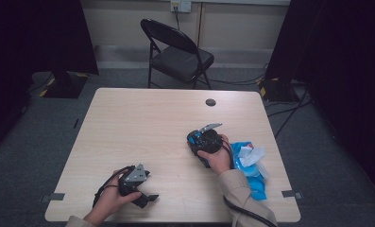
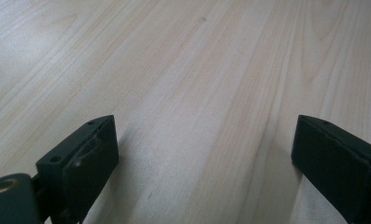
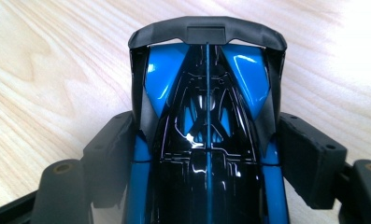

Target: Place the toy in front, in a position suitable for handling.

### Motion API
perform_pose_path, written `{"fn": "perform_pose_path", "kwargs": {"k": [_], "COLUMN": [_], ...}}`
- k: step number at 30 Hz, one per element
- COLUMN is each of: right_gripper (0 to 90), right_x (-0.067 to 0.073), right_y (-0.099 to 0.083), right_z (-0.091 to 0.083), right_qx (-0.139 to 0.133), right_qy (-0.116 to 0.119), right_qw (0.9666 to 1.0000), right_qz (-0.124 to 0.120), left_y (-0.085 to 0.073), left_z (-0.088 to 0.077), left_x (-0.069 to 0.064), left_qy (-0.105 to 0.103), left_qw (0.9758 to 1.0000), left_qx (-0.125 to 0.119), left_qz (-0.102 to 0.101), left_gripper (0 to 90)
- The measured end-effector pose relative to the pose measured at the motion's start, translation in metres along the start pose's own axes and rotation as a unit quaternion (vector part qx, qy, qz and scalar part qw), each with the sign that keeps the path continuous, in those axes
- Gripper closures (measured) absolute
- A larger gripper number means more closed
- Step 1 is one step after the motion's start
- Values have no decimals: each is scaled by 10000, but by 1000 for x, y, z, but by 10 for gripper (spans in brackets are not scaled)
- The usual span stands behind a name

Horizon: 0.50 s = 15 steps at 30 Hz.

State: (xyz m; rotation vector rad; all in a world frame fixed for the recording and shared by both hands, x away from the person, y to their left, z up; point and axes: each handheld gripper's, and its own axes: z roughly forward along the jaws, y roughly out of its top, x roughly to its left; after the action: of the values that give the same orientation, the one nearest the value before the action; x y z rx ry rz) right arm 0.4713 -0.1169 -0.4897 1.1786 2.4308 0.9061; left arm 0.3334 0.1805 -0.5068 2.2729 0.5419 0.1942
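The right tongs (image 1: 199, 138) sit right of centre on the counter (image 1: 142, 123), clamped on a toy car (image 3: 206, 135), blue and black with a dark rear wing. In the right gripper view the two jaws press against the car's flanks, one on each side, and the car points away over the wood, its wing at the far end. The right hand (image 1: 218, 158) grips the tool from behind. Just beside that hand, near the counter's right edge, lies a blue pack (image 1: 251, 170) with white tissue sticking out of it. The left tongs (image 1: 145, 189) rest near the front edge, well apart from the car, jaws wide apart with nothing between them but bare wood. A folding chair (image 1: 178, 52) stands beyond the counter.
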Motion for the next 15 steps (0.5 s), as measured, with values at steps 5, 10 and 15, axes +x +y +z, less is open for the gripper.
{"fn": "perform_pose_path", "kwargs": {"k": [5, 10, 15], "right_gripper": [254, 246, 181], "right_x": [-1, -3, 0], "right_y": [-3, -5, -7], "right_z": [5, 3, -3], "right_qx": [27, -31, -148], "right_qy": [-1, 61, -16], "right_qw": [9999, 9997, 9997], "right_qz": [133, 234, 186], "left_y": [0, 0, 0], "left_z": [0, 0, 0], "left_x": [0, 0, 0], "left_qy": [-2, -12, -12], "left_qw": [10000, 10000, 10000], "left_qx": [8, 5, 4], "left_qz": [14, 22, 22], "left_gripper": [68, 67, 67]}}
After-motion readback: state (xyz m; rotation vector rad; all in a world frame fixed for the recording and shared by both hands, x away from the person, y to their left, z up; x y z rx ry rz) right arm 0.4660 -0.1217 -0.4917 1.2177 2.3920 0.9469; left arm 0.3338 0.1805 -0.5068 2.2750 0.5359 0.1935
